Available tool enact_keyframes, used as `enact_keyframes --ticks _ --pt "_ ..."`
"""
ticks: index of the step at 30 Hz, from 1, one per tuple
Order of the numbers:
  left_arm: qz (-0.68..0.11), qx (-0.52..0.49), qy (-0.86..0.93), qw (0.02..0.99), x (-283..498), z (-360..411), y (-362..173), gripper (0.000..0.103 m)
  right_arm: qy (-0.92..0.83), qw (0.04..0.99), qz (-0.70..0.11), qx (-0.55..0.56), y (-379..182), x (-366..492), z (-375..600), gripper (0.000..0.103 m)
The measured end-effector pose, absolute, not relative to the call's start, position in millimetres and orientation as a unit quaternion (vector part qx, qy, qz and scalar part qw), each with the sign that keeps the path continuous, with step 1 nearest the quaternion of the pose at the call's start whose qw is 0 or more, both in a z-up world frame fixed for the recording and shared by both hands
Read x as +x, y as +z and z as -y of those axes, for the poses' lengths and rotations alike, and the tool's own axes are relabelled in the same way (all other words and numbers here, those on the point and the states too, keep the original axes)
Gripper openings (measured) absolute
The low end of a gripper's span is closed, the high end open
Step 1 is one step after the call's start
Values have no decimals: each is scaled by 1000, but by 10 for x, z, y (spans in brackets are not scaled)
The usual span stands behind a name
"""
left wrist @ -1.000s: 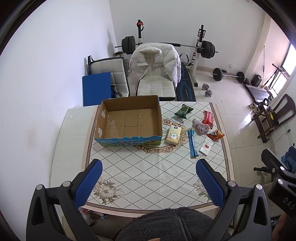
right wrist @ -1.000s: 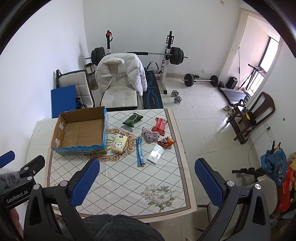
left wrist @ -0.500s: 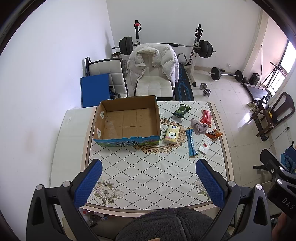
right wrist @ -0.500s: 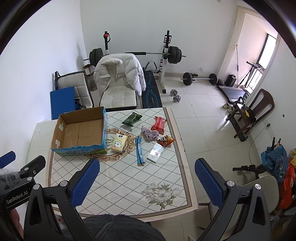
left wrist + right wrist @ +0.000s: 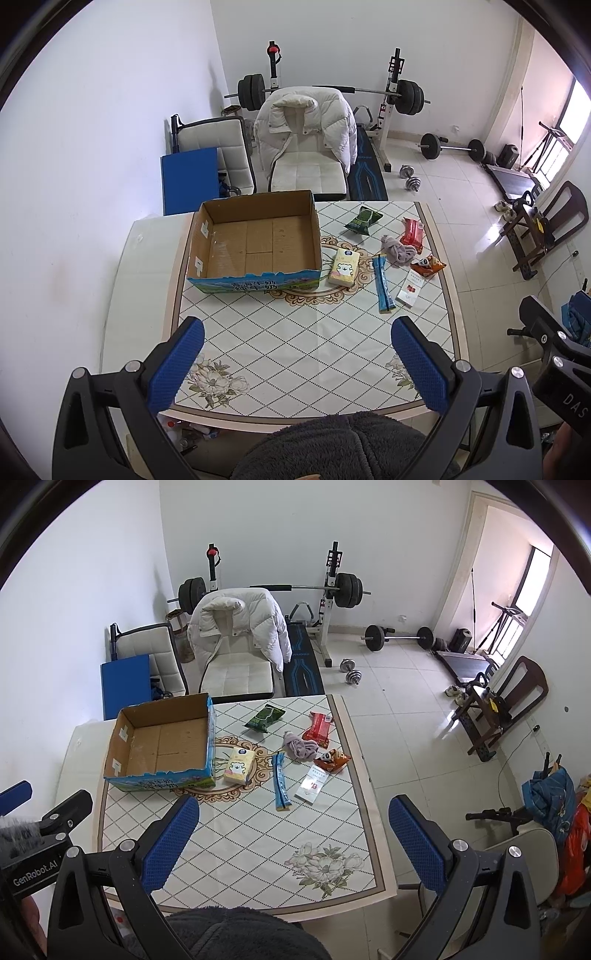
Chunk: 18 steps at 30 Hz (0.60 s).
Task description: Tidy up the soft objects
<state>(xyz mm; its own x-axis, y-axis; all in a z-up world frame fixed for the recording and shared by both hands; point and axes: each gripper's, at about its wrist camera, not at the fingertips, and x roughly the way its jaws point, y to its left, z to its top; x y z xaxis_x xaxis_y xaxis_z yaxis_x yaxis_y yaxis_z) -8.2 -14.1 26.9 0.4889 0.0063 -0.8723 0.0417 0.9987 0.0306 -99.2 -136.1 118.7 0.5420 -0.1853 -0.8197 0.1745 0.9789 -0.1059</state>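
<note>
An open empty cardboard box (image 5: 255, 240) (image 5: 162, 742) stands on the patterned table (image 5: 295, 343). To its right lie a yellow tissue pack (image 5: 343, 266) (image 5: 239, 766), a green pouch (image 5: 362, 220), a crumpled grey cloth (image 5: 398, 249) (image 5: 300, 746), a red pack (image 5: 413, 231), an orange snack bag (image 5: 427, 265), a blue strip pack (image 5: 382, 284) and a white card (image 5: 409, 292). My left gripper (image 5: 297, 358) is open and empty, high above the table's near edge. My right gripper (image 5: 291, 840) is open and empty, high above the table's near right part.
A white chair with a white jacket (image 5: 306, 144) stands behind the table. A blue board (image 5: 190, 181) leans at the back left. A barbell rack (image 5: 332, 92) and dumbbells (image 5: 410, 177) are on the floor beyond. A dark wooden chair (image 5: 498, 709) stands at the right.
Both grippers have risen and drawn back a little, so the table and objects look smaller. Nothing on the table has moved.
</note>
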Motion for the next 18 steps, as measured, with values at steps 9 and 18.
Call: enact_keyframes --ticks 9,18 --pt "-505 24 -11 863 -79 132 265 103 -103 878 -468 -5 1180 -1009 1364 103" --pt "-505 20 -10 863 -56 89 266 103 -103 879 -466 -6 1195 -1009 1343 103"
